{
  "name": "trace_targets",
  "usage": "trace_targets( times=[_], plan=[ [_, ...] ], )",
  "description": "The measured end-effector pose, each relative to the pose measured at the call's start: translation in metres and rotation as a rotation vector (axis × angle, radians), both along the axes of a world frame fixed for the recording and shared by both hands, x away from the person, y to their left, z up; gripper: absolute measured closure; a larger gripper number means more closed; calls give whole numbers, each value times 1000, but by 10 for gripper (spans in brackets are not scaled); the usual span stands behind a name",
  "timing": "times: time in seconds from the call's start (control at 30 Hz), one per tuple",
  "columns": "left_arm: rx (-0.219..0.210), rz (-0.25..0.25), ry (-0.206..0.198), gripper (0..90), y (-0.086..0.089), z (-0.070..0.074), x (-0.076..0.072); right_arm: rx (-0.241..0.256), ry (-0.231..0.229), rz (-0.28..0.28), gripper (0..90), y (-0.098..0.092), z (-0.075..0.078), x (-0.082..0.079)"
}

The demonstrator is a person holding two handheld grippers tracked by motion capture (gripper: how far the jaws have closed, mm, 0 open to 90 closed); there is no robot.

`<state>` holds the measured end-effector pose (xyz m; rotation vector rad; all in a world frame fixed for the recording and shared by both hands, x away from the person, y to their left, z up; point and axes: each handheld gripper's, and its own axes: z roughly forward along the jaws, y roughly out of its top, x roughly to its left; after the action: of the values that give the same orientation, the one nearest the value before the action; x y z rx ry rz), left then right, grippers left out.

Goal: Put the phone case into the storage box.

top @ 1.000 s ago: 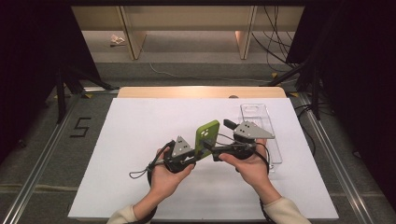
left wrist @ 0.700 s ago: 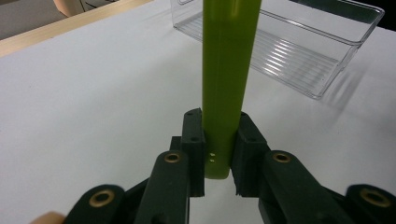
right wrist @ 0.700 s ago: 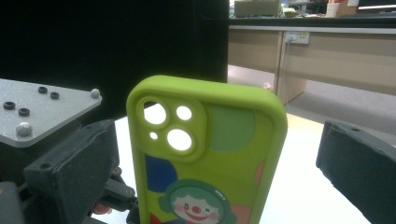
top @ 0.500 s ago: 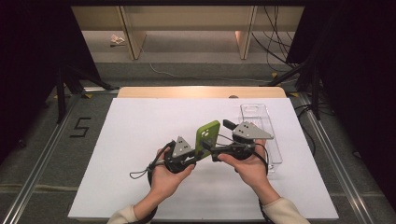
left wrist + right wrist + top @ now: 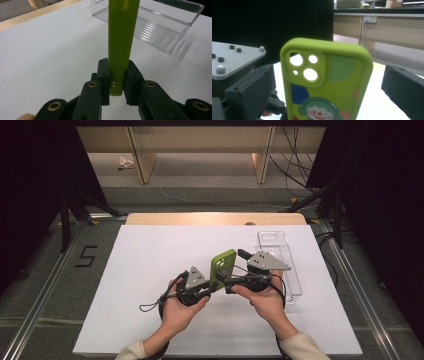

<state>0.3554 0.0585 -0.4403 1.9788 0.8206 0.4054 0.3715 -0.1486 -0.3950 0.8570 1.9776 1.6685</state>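
Clear tray (image 5: 292,270) right of centre, nothing inside, left tool (image 5: 117,82) clamped on green case (image 5: 121,37), right tool (image 5: 324,100) spread wide around case, "5" (image 5: 86,256) on floor at left

Matt green rubbery phone case (image 5: 329,85), clear ribbed glossy plastic tray (image 5: 160,25), matt white tabletop (image 5: 150,265).

phone case (image 5: 223,266) tips slightly more upright, perhaps | right gripper (image 5: 239,270) edges toward it | left gripper (image 5: 210,287) shifts barely
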Motion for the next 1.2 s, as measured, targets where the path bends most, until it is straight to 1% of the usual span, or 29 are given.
trace_targets(
  times=[0.33,1.2],
  plan=[
    [-5,-4,2,774,-2,0,-1,0,4,-3,4,2,-2,0],
    [-3,-17,5,773,-7,-2,-4,7,9,-20,18,5,-5,-1]
  ],
)
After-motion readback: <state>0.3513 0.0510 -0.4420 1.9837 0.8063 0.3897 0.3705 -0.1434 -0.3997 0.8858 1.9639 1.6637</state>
